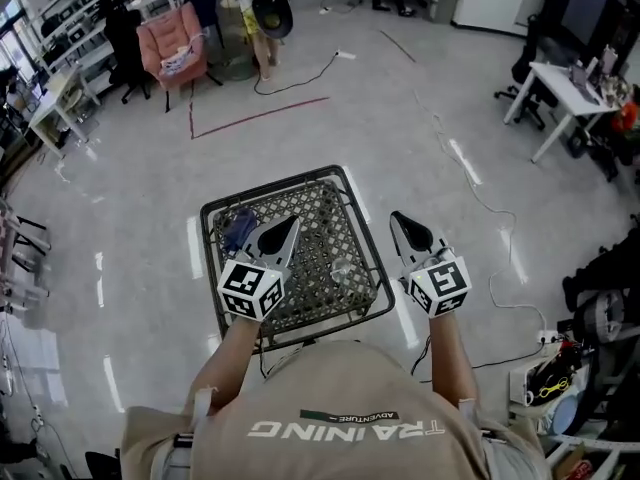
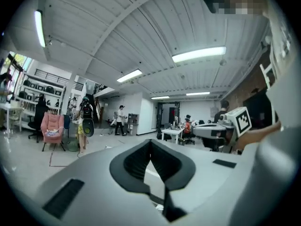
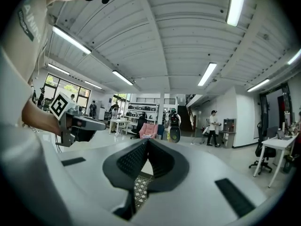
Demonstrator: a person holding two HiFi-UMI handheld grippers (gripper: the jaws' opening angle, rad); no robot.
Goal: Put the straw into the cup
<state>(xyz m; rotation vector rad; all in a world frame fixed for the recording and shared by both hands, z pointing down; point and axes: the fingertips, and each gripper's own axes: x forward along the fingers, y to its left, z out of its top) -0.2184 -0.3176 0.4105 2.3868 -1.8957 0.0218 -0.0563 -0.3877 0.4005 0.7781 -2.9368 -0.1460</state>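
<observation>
Shirt (image 1: 340, 418) lies nearest in head view; beyond it, left gripper (image 1: 293, 221) and right gripper (image 1: 397, 217) are held up by a mesh table (image 1: 320, 208). A clear thing there, likely the cup (image 1: 343, 271), is noted; no straw can be made out, so insertion is judged unconfirmed. Left gripper view: jaws are seen shut, nothing between. Right gripper view: jaws likewise closed, empty.

The person wears a beige short-sleeved shirt (image 1: 340, 393) with white "TRAINING" lettering (image 1: 345, 429) under a small dark patch (image 1: 349, 416). The left gripper (image 1: 294, 220) and right gripper (image 1: 396, 216) are pale grey, each with black ribbed pads (image 3: 130, 160) and a black-and-white marker cube (image 1: 250, 288).
</observation>
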